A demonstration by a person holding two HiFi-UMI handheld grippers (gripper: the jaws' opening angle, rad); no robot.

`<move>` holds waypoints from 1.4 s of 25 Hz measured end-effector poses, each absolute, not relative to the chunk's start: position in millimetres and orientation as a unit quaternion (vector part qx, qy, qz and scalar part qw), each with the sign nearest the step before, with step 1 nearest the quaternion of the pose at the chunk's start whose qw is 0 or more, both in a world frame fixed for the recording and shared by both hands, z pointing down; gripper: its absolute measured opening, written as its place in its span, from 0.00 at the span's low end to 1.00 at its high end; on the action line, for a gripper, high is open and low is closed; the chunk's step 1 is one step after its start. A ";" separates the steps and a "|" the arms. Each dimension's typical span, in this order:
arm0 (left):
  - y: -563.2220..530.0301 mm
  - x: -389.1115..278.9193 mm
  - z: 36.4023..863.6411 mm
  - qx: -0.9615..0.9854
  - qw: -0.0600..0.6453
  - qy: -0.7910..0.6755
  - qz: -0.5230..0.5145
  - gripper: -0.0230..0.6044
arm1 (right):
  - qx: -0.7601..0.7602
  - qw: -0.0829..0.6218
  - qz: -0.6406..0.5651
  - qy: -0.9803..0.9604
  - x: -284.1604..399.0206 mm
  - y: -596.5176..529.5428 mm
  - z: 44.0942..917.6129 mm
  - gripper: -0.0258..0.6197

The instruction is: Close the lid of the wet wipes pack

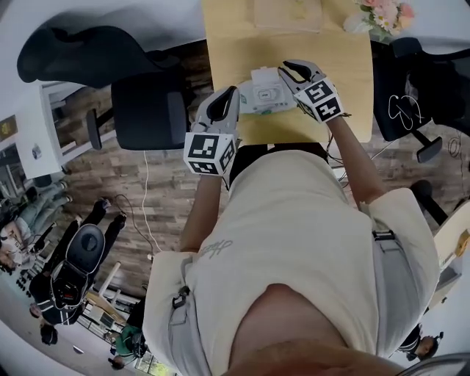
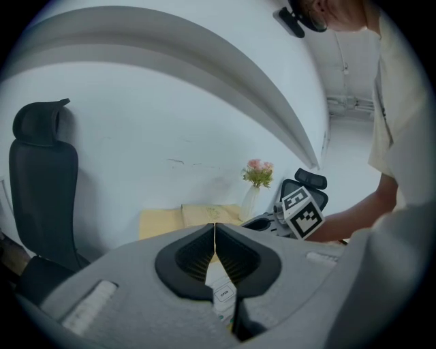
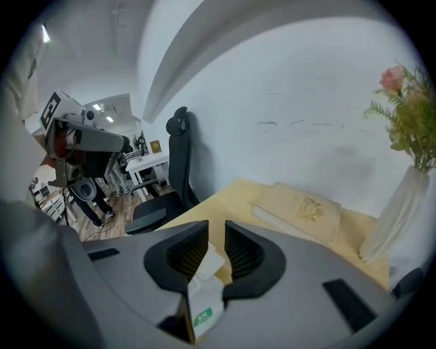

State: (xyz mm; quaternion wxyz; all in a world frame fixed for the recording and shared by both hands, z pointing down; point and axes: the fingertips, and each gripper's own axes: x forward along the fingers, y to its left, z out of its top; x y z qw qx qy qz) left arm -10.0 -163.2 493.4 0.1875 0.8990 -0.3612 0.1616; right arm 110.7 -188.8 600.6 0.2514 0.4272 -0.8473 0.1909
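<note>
Item: wet wipes pack (image 1: 258,94), white. It lies on the yellow table (image 1: 228,44) at the upper centre of the head view, between the two grippers. An "OPEN" tab shows on its top in the left gripper view (image 2: 222,292), and a green label shows in the right gripper view (image 3: 201,315).

Left gripper (image 1: 232,97): at the pack's left end. Its own view shows the jaws pressed together (image 2: 215,235), nipping the pack's end.

Right gripper (image 1: 288,73): over the pack's right end. Its jaws stand a narrow gap apart (image 3: 216,242). The white lid (image 3: 206,262) is raised between them and rests against the left pad. Whether it is pinched cannot be told.

Also on the table:
- Pale booklet (image 1: 288,13), at the top edge.
- White vase of pink flowers (image 1: 382,13), at the upper right.

Beside the table: black office chair (image 1: 143,110), at the left, on a wood floor.
</note>
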 end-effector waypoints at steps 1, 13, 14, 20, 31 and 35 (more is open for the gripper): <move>-162.8 -13.3 495.1 0.896 0.192 -0.365 0.161 0.06 | 0.423 0.256 0.195 -0.847 109.6 -189.5 606.4 0.13; -154.4 -23.7 496.9 0.894 0.194 -0.366 0.169 0.06 | 0.363 0.290 0.318 -0.826 109.0 -203.6 703.1 0.13; -152.6 -23.1 497.9 0.894 0.196 -0.365 0.169 0.06 | 0.359 0.289 0.331 -0.823 108.7 -204.3 707.3 0.13; -143.5 -24.9 503.5 0.892 0.203 -0.366 0.172 0.06 | 0.323 0.296 0.398 -0.806 100.2 -202.8 726.1 0.13; -139.8 -39.6 501.2 0.888 0.199 -0.381 0.166 0.06 | 0.297 0.297 0.389 -0.820 91.0 -200.2 709.7 0.13; -138.2 -36.2 494.4 0.891 0.192 -0.379 0.158 0.06 | 0.310 0.289 0.365 -0.829 91.9 -199.4 698.4 0.12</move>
